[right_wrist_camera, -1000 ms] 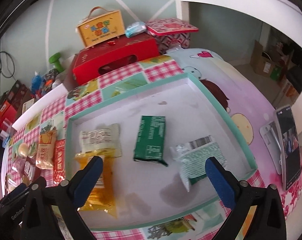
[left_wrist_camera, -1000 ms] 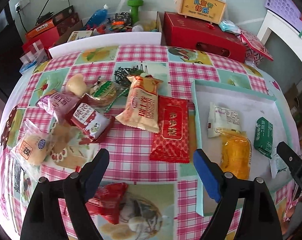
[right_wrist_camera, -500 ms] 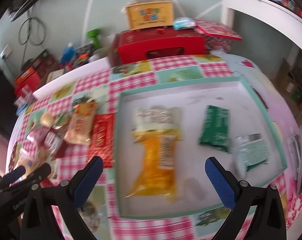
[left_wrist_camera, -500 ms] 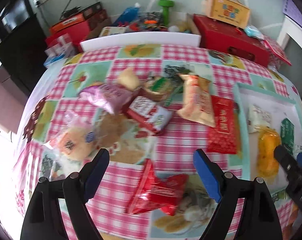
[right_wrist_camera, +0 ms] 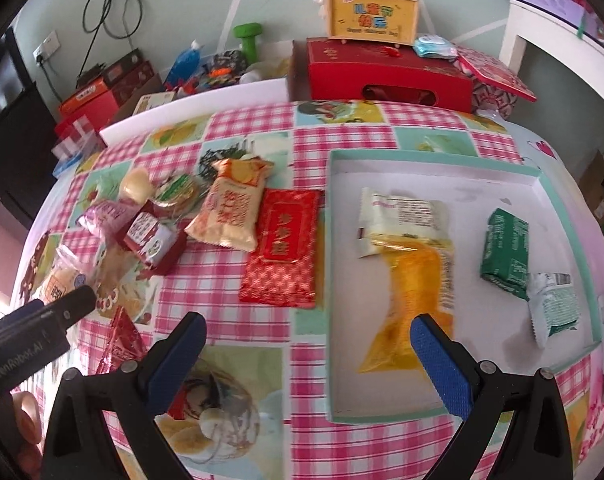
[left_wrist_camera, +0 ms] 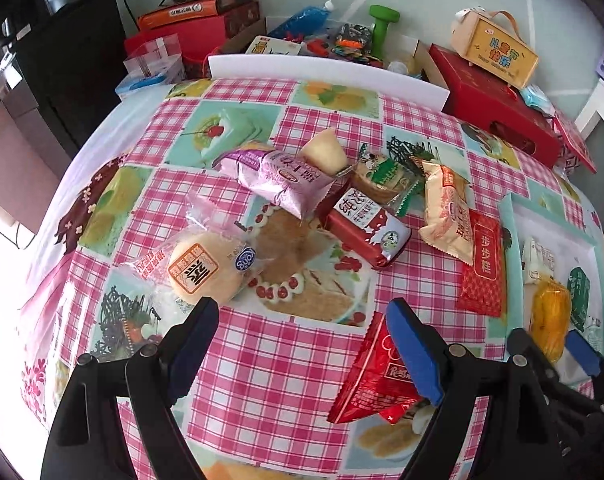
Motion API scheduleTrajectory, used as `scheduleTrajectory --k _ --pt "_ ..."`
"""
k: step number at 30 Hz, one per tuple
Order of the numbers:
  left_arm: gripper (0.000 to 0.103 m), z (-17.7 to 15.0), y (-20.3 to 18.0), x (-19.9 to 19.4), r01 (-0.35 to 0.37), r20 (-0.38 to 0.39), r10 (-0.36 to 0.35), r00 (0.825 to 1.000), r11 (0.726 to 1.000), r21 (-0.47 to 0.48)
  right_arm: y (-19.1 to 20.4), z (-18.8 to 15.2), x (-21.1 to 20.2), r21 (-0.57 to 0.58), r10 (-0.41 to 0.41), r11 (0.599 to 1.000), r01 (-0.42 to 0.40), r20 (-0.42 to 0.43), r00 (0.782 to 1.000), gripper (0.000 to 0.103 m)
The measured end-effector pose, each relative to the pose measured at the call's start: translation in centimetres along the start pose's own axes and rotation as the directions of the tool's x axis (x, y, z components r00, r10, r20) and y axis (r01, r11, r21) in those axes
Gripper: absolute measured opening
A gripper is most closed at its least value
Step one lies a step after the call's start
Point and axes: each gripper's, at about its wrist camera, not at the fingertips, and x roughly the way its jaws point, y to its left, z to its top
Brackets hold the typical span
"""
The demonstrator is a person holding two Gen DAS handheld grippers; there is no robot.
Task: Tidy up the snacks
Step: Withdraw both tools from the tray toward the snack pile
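Left tongs (left_wrist_camera: pixel 298 344) spread wide, holding nothing, hovering over checkered surface (left_wrist_camera: pixel 262 360) between bun pack (left_wrist_camera: pixel 204 270) and red foil pack (left_wrist_camera: pixel 375 376). Right tongs (right_wrist_camera: pixel 307 354) also wide apart, nothing held, above tray (right_wrist_camera: pixel 433 158) edge. Yellow pack (right_wrist_camera: pixel 413 284), green pack (right_wrist_camera: pixel 505 250) inside tray.

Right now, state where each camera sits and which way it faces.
Left wrist: on the left gripper, above the table's near edge, facing the loose snack pile; own open fingers show, right gripper at lower right.
Right wrist: on the right gripper, facing the tray; own open fingers, left gripper's fingertip.
Shared: flat red packet, orange packet, red gift box.
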Motion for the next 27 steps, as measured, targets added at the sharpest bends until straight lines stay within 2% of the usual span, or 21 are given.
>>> scheduleTrajectory --k 4,11,18,27 --pt "0.086 0.0 0.5 0.2 0.013 -0.007 -0.013 1.0 1.0 0.002 2.3 -0.4 0.0 -0.051 0.04 0.998 -0.04 0.0 0.999 0.103" --pt "0.086 0.3 3.0 0.2 -0.021 -0.009 0.02 1.0 0.998 -0.061 5.5 -1.4 0.7 -0.106 0.121 0.986 -0.126 -0.046 0.992 0.103" --pt "0.086 0.3 4.4 0.8 -0.05 -0.028 0.047 0.998 0.995 -0.089 7.5 -2.2 1.7 -0.144 0.135 0.979 -0.146 -0.087 0.987 0.103" --pt "0.086 0.4 4.5 1.2 -0.056 -0.038 0.053 0.998 0.994 -0.092 8.3 -3.0 3.5 -0.093 0.226 0.966 -0.243 -0.167 0.96 0.103"
